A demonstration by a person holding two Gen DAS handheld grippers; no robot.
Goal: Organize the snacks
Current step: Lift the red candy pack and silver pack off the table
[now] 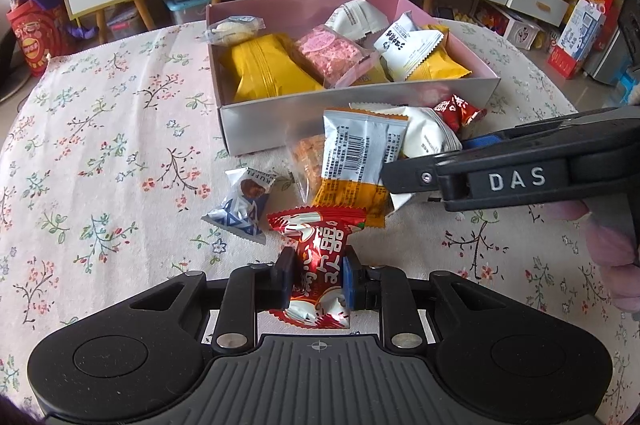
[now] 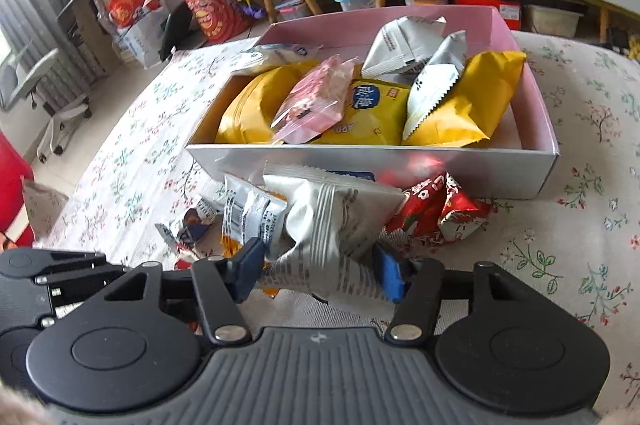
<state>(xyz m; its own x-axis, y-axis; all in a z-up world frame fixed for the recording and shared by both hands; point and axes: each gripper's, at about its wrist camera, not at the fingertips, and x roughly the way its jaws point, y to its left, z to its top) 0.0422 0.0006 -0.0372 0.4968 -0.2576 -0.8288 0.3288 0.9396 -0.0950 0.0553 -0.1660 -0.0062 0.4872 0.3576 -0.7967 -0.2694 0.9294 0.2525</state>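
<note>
My left gripper (image 1: 318, 279) is shut on a red snack packet (image 1: 320, 257) just above the flowered tablecloth, its pads pressing both sides. My right gripper (image 2: 320, 271) is shut on a crumpled white snack packet (image 2: 332, 221), which sits squeezed between the blue pads. In the left wrist view the right gripper (image 1: 424, 165) reaches in from the right onto that white packet (image 1: 424, 133). Behind both stands an open pink box (image 2: 360, 161), half full of yellow, pink and white packets. A white and orange barcode packet (image 1: 356, 161) lies beside the white one.
Loose on the cloth near the box's front wall (image 1: 280, 129) lie a blue and white truffle packet (image 1: 244, 205), a clear bag of orange snacks (image 1: 310, 161) and another red packet (image 2: 440, 209). Shelves and drawers stand beyond the table.
</note>
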